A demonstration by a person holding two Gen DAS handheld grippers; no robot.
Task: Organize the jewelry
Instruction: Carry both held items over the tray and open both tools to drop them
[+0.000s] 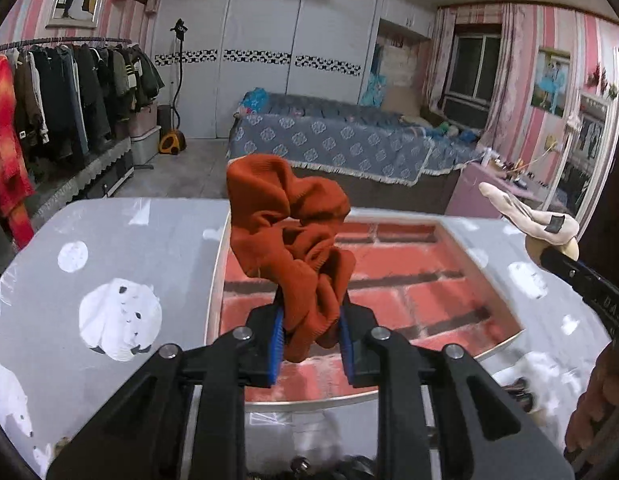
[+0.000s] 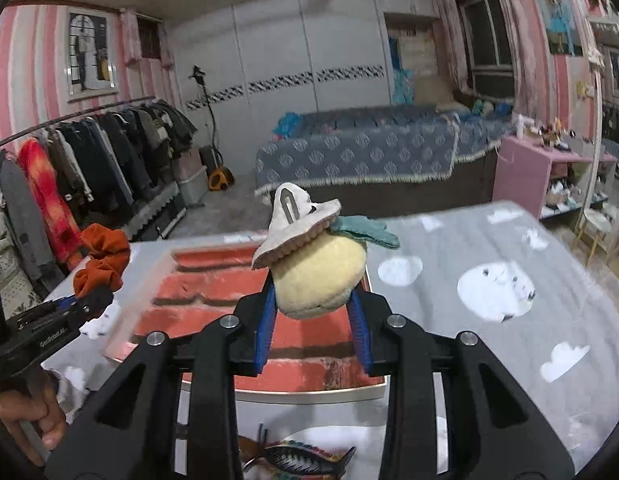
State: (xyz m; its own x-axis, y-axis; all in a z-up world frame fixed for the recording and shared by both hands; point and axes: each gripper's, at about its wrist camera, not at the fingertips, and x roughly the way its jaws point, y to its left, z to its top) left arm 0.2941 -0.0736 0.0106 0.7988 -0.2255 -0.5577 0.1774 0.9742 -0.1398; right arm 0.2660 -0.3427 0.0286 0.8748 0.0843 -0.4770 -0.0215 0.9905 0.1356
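Note:
My left gripper (image 1: 311,312) is shut on an orange scrunchie (image 1: 289,240) and holds it above a shallow white-rimmed tray (image 1: 215,280) with a red brick pattern. My right gripper (image 2: 314,300) is shut on a yellow plush hair clip (image 2: 321,276) with a beige metal-clip top and a teal leaf, held above the same tray (image 2: 133,292). The plush clip also shows at the right of the left wrist view (image 1: 537,220). The scrunchie shows at the left of the right wrist view (image 2: 103,258).
The tray lies on a table with a grey cloth with white bear prints (image 1: 121,316). A colourful fish-shaped hair claw (image 2: 297,458) lies on the table's near edge under my right gripper. Small dark clips (image 1: 519,390) lie right of the tray. Behind are a clothes rack and a bed.

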